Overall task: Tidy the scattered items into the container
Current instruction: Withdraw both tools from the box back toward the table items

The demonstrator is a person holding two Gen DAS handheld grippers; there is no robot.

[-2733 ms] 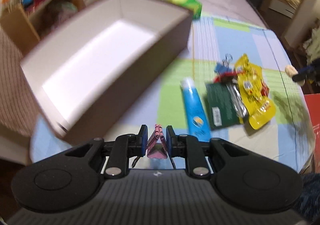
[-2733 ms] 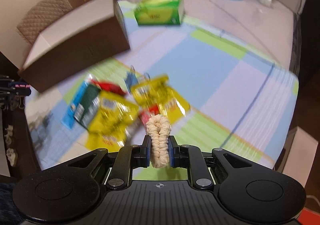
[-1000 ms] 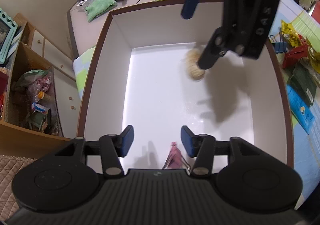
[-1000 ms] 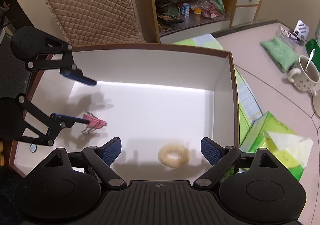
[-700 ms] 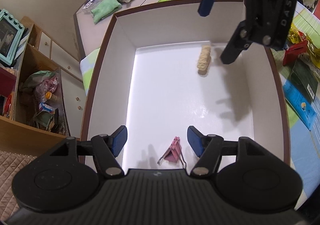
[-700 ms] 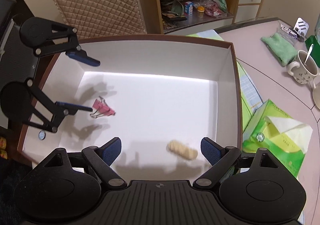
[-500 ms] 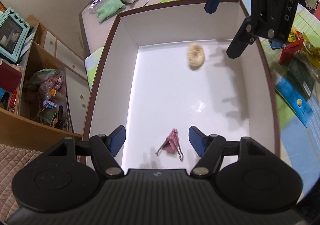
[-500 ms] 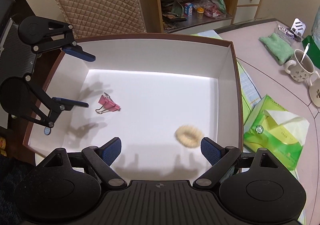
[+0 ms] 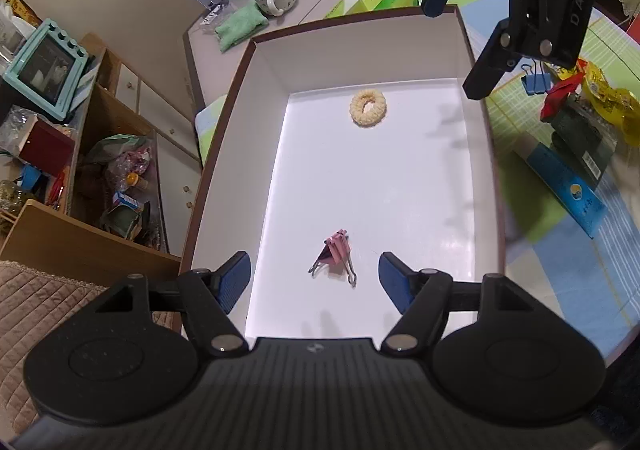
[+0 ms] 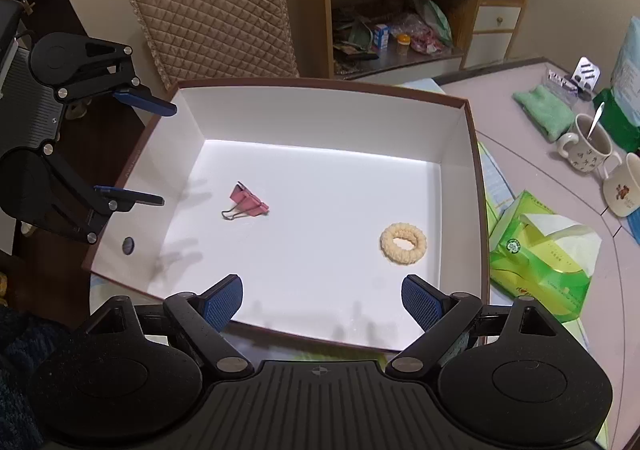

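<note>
Left claw with fingers spread apart, empty, over the near end of the white-lined box; right claw likewise apart and empty at its own edge of the box. Inside lie two items, well apart: one pink binder clip and one cream hair tie. Only the left view shows what remains on the counter: one blue tube, one blue binder clip, and snack packets overlapping, count unclear. Only the right view shows the quilted chair back.
</note>
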